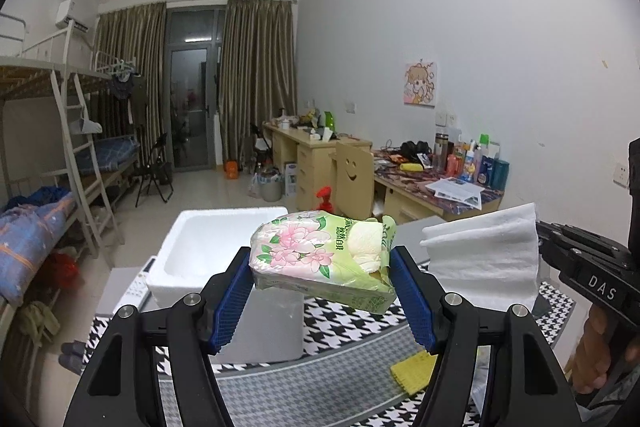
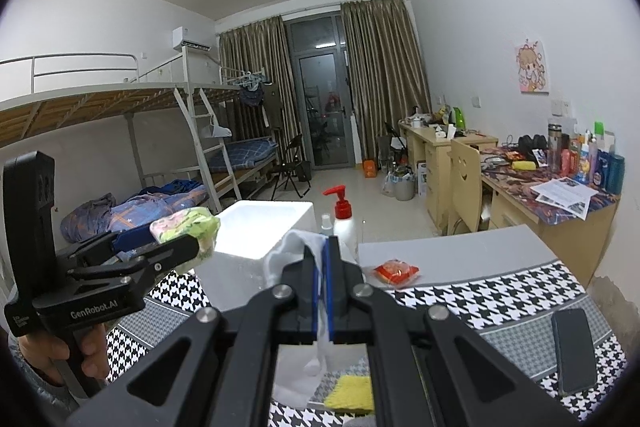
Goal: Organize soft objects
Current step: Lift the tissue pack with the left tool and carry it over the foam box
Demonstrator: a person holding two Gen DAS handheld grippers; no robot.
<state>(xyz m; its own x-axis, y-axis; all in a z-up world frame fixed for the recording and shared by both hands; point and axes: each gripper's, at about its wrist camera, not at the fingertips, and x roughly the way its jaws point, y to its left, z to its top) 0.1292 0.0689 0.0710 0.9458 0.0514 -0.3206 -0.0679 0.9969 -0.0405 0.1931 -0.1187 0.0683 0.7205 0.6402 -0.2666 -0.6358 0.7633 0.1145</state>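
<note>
Tongs on the left (image 1: 322, 269) squeeze a crinkly floral tissue pack (image 1: 320, 259); right tongs (image 2: 325, 267) clench a limp white cloth (image 2: 296, 247), boxy foam bin (image 2: 264, 231) beyond.

in the left wrist view, the white foam box (image 1: 224, 247) fills the centre left of the frame, its open top unblocked from above, with only air between it and the tissue pack (image 1: 320, 259) clamped by the left gripper (image 1: 320, 291). to the right, the white folded cloth (image 1: 484, 259) pinched flat by the right gripper (image 1: 538, 239) closes that side. the houndstooth cloth (image 1: 360, 331) lies bare at lower centre, apart from a yellow sponge (image 1: 414, 371) at lower right. in the right wrist view, a red-pump bottle (image 2: 340, 219) stands just beside the box, a red packet (image 2: 396, 273) sits right of centre, and a dark phone (image 2: 572, 351) lies at lower right.
</note>
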